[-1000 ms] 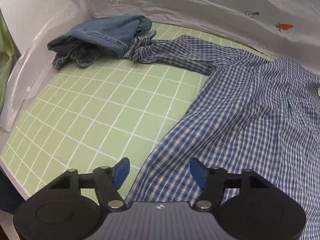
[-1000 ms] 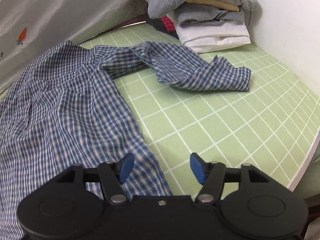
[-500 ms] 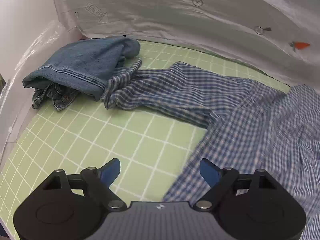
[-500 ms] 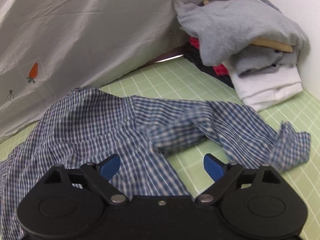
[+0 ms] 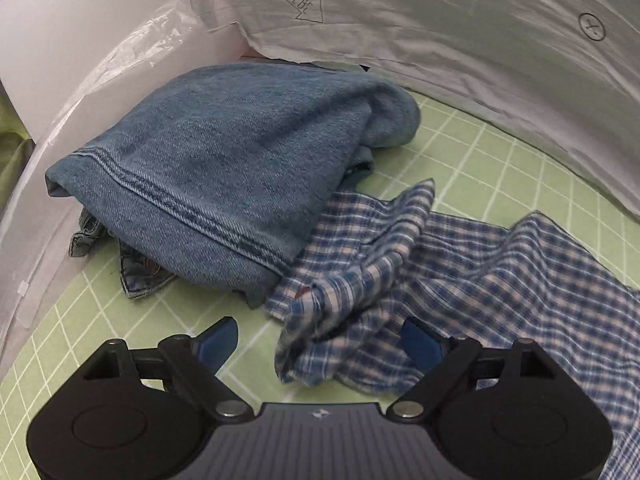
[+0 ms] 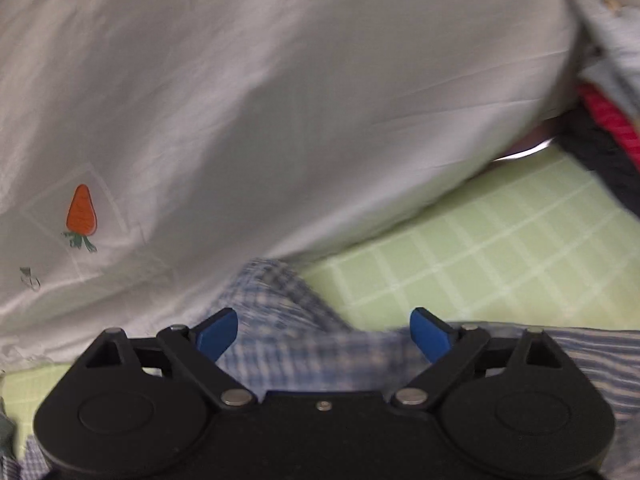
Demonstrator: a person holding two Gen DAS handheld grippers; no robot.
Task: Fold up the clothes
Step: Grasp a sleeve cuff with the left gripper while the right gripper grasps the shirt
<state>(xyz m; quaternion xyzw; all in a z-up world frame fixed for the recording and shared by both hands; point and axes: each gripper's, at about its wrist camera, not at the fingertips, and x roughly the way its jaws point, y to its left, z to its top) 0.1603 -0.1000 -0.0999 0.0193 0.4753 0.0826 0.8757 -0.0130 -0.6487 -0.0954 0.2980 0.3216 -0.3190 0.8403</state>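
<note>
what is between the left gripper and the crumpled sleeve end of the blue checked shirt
Nothing visible. The left gripper hangs open over the sleeve end of the blue checked shirt; the folded blue denim jeans overlap the sleeve's far edge.

- The table (image 5: 472,148) is covered by a light green mat ruled with white grid lines; the same mat (image 6: 500,248) appears blurred in the right wrist view.
- A bundle of blue denim jeans (image 5: 224,168) lies on the mat near the far left corner, with frayed denim edges poking out beneath it.
- A blue-and-white checked shirt (image 5: 460,280) lies on the mat just right of the jeans; its crumpled sleeve end touches the bundle and seems partly tucked under its edge.
- The right wrist view shows the checked shirt (image 6: 280,308) on the mat, blurred.
- At that view's far right edge a stack of clothes (image 6: 608,120), red and dark layers visible, sits on the mat.
</note>
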